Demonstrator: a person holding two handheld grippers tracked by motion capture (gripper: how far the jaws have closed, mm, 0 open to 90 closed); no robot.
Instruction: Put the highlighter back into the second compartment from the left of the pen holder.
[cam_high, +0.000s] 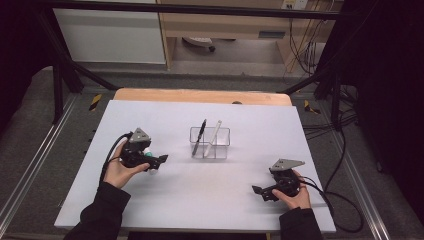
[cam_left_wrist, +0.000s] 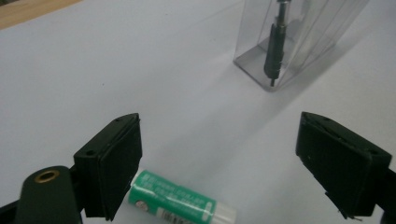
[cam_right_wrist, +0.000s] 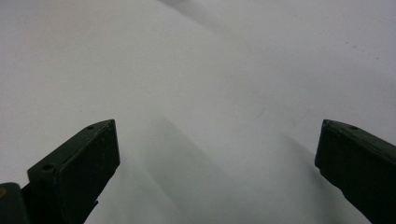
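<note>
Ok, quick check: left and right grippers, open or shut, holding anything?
Left gripper: open, holding nothing; the green glue stick lies on the table between its jaws.
Right gripper: open, empty.

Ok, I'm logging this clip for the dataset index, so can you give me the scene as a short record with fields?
surface: white table top
left gripper: open, jaws wide apart, low over the table
item by left gripper: green-labelled glue stick, lying flat near one jaw, not gripped
right gripper: open, holding nothing, over bare table
container: clear two-compartment holder, mid-table
holder contents: black pen in the left compartment, white pen in the right, both leaning
</note>
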